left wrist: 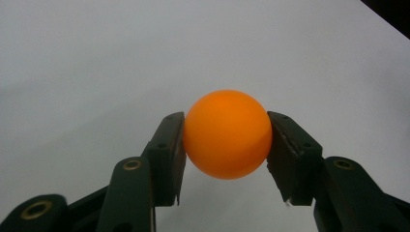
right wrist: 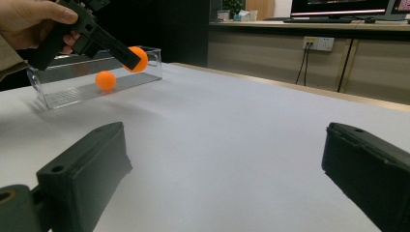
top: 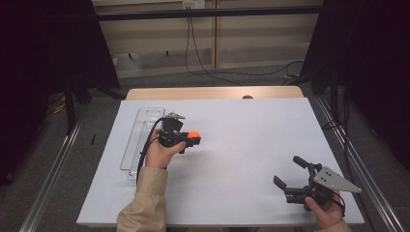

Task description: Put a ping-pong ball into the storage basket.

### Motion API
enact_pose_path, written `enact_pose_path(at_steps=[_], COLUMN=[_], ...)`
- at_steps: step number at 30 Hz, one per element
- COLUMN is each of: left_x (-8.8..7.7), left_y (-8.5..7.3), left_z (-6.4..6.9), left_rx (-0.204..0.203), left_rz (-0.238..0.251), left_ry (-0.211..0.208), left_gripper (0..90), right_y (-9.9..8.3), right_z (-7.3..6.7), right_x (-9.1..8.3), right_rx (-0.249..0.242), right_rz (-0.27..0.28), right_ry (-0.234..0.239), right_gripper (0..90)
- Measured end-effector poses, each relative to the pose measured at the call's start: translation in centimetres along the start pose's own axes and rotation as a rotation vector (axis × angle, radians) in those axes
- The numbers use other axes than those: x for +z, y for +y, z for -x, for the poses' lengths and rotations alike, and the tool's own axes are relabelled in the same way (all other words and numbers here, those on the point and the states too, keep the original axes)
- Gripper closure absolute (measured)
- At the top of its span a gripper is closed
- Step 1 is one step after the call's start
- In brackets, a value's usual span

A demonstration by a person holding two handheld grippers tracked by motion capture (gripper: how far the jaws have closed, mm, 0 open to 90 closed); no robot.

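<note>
An orange ball (left wrist: 227,134) is clamped between the two black jaws of my left gripper (left wrist: 226,145), which is shut on it. From above, that left gripper (top: 192,138) hovers over the white table, just right of a clear plastic tray (top: 140,137), the ball (top: 193,135) at its tip. My right gripper (top: 289,171) rests near the table's front right corner, its jaws wide open with nothing between them. The right gripper view looks across the table to the held ball (right wrist: 136,59) and a second orange ball (right wrist: 105,80) lying inside the clear tray (right wrist: 65,94).
The white table sheet (top: 241,145) spreads between the two hands. A wooden table edge (top: 212,92) runs along the far side. Cables trail on the floor beyond. Metal rails flank the table left and right.
</note>
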State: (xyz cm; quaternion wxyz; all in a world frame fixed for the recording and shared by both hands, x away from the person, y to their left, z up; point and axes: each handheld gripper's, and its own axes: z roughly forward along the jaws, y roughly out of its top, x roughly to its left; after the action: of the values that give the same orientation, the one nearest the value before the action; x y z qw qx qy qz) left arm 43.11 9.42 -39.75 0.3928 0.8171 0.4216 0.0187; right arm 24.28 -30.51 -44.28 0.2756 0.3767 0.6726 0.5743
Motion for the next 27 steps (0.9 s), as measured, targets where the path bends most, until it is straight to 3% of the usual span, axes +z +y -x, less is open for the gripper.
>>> enact_pose_path(at_steps=[27], left_x=[-0.96], left_y=[-0.01], left_z=[-0.64], left_rx=[0.003], left_rz=[-0.012], left_ry=[0.021], left_gripper=[50.9], right_y=[0.02], right_z=[-0.03], right_x=[0.0], right_rx=[0.007], right_rz=[0.002], right_ry=[-0.002], right_gripper=[1.8])
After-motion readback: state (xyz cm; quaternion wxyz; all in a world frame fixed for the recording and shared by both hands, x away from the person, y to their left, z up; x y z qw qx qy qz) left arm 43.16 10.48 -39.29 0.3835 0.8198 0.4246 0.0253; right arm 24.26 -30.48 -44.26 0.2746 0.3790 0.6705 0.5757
